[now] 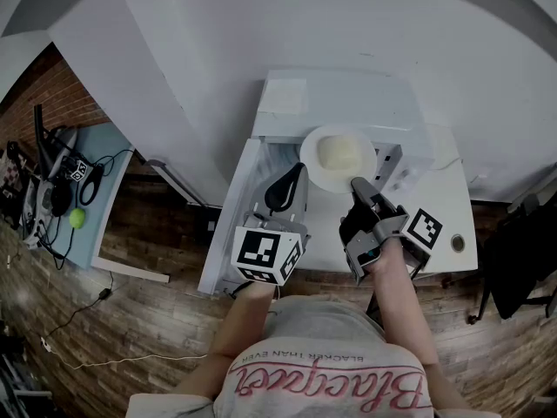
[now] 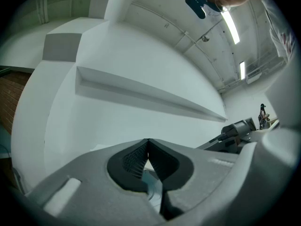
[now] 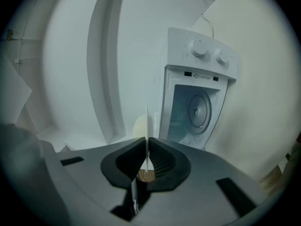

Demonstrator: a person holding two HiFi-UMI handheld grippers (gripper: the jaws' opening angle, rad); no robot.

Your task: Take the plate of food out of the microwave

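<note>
- Plate (image 1: 324, 174) with pale food (image 1: 339, 152) hangs at the mouth of the microwave (image 1: 335, 103), held level above the table (image 1: 439, 233); whether it is fully clear of the cavity cannot be told
- Right gripper (image 1: 359, 184) pinches the plate's near rim; in the right gripper view its jaws stand almost together on the thin edge of the plate (image 3: 147, 121), which runs straight up between the pads; the food (image 3: 140, 126) shows as a pale lump just left of that edge
- Microwave (image 3: 204, 69) stands open in that view, two knobs above the cavity; the view is rolled, so the oven looks tipped on its side
- Left gripper (image 1: 298, 171) is beside the plate, to its left, not touching it; it sits over the open door (image 1: 231, 225); in the left gripper view its jaw tips meet with nothing gripped between them
- Both grippers point away from the person, toward the microwave; each is held in one of the person's hands
- Side table (image 1: 109, 159) stands well to the left, with cables and a green ball (image 1: 78, 219) on it
</note>
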